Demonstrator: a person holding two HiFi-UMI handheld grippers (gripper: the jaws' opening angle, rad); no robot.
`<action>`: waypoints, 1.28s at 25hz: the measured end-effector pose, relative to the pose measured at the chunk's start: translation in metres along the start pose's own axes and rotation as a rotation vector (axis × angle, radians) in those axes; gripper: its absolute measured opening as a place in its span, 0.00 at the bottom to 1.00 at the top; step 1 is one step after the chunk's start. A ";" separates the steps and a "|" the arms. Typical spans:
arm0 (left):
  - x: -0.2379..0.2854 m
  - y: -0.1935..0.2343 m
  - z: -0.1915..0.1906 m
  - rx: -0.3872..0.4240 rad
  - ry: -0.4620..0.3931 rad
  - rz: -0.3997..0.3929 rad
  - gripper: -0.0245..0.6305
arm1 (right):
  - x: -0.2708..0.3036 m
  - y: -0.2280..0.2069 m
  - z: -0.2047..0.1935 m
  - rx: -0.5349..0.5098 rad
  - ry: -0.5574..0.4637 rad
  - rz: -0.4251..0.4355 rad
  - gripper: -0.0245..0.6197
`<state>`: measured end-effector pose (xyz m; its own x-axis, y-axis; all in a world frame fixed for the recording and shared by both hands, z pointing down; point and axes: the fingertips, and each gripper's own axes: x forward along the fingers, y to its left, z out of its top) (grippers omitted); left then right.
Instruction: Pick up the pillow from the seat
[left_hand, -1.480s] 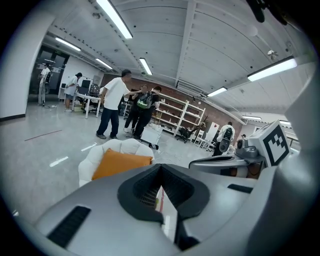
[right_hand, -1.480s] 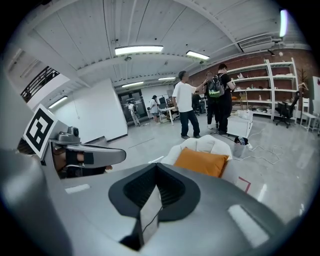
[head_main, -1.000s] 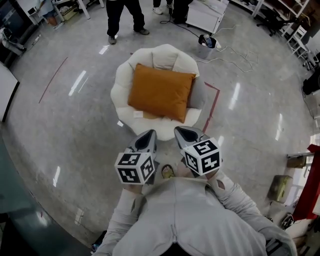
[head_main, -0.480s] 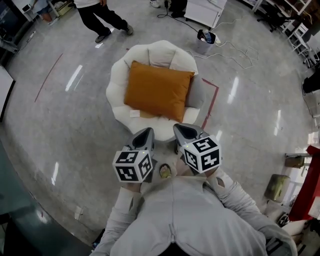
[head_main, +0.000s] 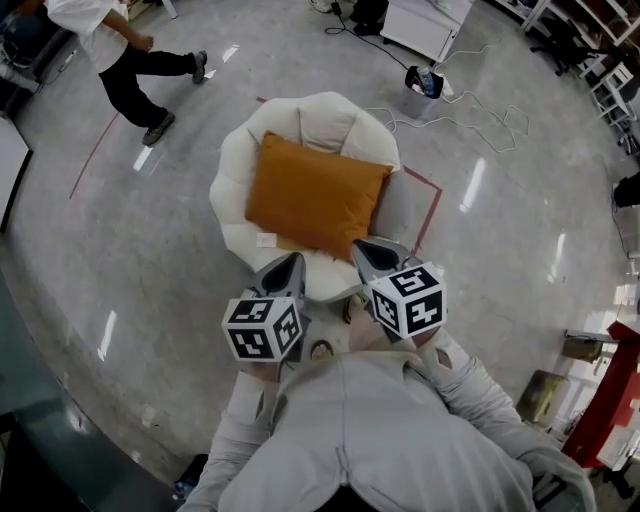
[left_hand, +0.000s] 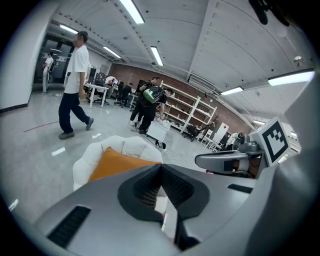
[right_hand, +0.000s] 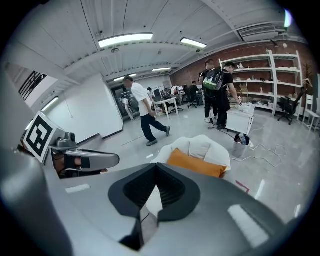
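Observation:
An orange pillow (head_main: 315, 197) lies on a round white cushioned seat (head_main: 232, 175) on the floor just ahead of me. Both grippers hover side by side over the seat's near rim, short of the pillow. My left gripper (head_main: 290, 268) is shut and holds nothing. My right gripper (head_main: 368, 252) is also shut and empty. In the left gripper view the pillow (left_hand: 112, 162) shows beyond the shut jaws of the left gripper (left_hand: 161, 167). The right gripper view has the pillow (right_hand: 195, 163) on the seat (right_hand: 200, 146) ahead of the right gripper (right_hand: 156, 167).
A person (head_main: 120, 60) walks across the floor at the far left. A small bin (head_main: 425, 80), loose cables (head_main: 480, 110) and a white cabinet (head_main: 420, 25) stand behind the seat. Red tape (head_main: 430, 200) marks the floor at the seat's right. Other people (right_hand: 220, 90) stand by the cabinet.
The seat and pillow have come closer, and both gripper tips now reach over the seat's near rim. The person at the back has walked off to the left.

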<state>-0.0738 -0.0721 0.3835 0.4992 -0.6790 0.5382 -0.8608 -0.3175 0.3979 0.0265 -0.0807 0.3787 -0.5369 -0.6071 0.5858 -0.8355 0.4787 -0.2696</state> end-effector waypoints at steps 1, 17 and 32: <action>0.006 0.001 0.003 -0.011 0.002 0.007 0.05 | 0.003 -0.007 0.004 -0.004 0.007 0.005 0.04; 0.085 0.032 0.045 -0.162 -0.014 0.152 0.05 | 0.074 -0.088 0.068 -0.100 0.116 0.127 0.04; 0.124 0.078 0.013 -0.297 0.046 0.300 0.05 | 0.147 -0.137 0.063 -0.167 0.265 0.224 0.10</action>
<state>-0.0798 -0.1897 0.4719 0.2410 -0.6801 0.6924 -0.9057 0.0988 0.4123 0.0545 -0.2755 0.4534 -0.6371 -0.3010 0.7096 -0.6586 0.6908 -0.2983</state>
